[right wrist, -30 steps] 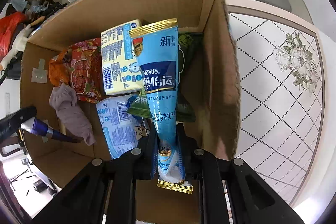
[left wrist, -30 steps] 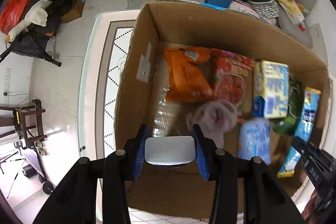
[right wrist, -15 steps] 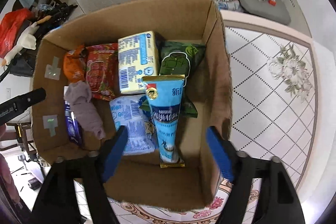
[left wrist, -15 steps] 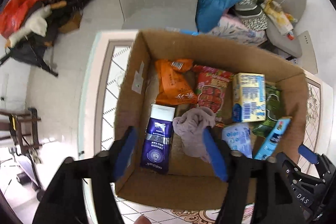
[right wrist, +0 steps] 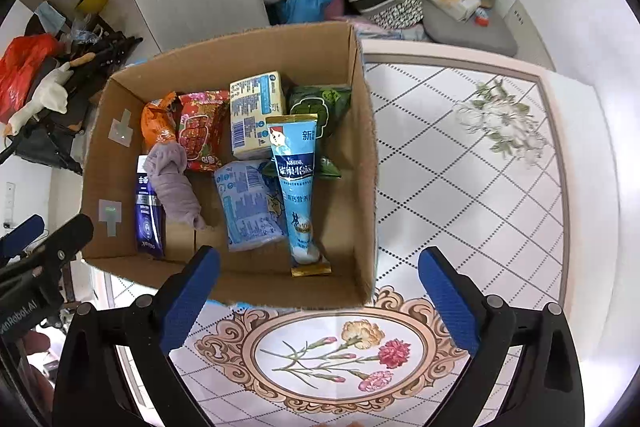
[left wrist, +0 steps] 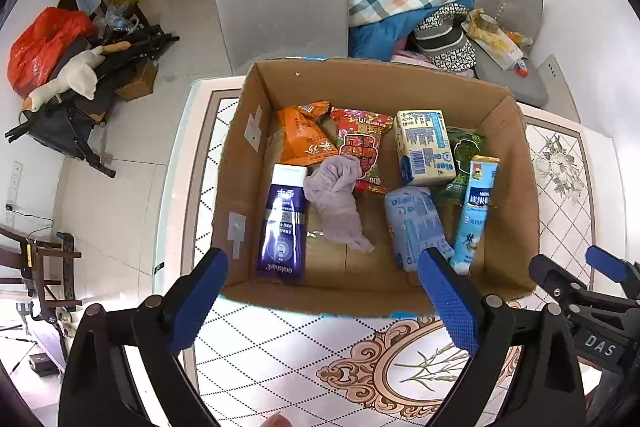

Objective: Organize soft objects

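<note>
Left wrist view
My left gripper (left wrist: pixel 320 297): jaws spread wide, nothing between them, held above the near wall of the cardboard box (left wrist: pixel 516 187).
Purple oralshark pouch (left wrist: pixel 283 223): lay flat against the box's left wall; I judged it light and slick, best pinched at its flat bottom seam.
Mauve cloth (left wrist: pixel 338 203): crumpled beside the pouch toward the box's middle; limp, so any bunched fold would serve.
Pale blue packet (left wrist: pixel 416 223): near the box's front wall; it looked puffy, and I would have squeezed it gently.

Right wrist view
My right gripper (right wrist: pixel 318 293): released and empty, over the box's near right corner.
Blue Nestle sachet (right wrist: pixel 297 187): lay lengthwise inside the cardboard box (right wrist: pixel 362 163), close to its right wall, gold end toward the front; thin, floppy, probably slippery, so I would have gripped the crimped end.
Yellow carton (right wrist: pixel 256 115): at the box's back; seemingly the stiffest piece, taken across its narrow sides.
</note>
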`<state>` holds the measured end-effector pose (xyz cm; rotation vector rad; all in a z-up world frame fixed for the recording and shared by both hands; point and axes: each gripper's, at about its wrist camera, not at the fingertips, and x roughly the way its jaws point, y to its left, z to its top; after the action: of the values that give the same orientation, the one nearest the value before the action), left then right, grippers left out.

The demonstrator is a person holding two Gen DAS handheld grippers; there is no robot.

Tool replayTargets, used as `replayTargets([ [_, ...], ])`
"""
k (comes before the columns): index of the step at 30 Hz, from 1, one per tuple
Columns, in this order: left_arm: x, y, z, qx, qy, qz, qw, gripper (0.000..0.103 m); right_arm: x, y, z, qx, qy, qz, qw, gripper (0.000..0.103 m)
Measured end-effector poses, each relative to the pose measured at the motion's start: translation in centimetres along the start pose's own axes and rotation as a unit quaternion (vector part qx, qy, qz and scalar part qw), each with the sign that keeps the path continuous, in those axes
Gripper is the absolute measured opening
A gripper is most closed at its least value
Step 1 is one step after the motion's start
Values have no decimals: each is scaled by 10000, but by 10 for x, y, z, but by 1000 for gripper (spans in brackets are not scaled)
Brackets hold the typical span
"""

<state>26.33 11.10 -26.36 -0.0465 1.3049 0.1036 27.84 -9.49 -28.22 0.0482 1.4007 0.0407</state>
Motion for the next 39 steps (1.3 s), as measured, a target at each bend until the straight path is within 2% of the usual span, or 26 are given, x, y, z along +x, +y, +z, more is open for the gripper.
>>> replayTargets([
  [5,-21,-5,-13,9,-225,41,9997,97,-23,1,-15,-38,-214,-37,9998,102],
  [10,-60,-8,-27,-10,-539,-12,9985,97,-53,-1,-30,-12,-419,70,9991,102],
  [18,-171,-16,-60,90,-1151,-102,9933,97,-159,-10,-77,-159,-974,269,9948,102],
  [24,-223,-11,-79,27,-1431,-114,9896,97,-228,-18,-110,-158,-1479,260,9885,102],
  [29,-245,-15,-95,32,-1545,-47,9880,97,-264,-28,-126,-86,-1685,249,9853,102],
  [39,-261,-21,-110,56,-1578,53,9874,97,-299,-32,-141,-107,-1876,50,9822,102],
])
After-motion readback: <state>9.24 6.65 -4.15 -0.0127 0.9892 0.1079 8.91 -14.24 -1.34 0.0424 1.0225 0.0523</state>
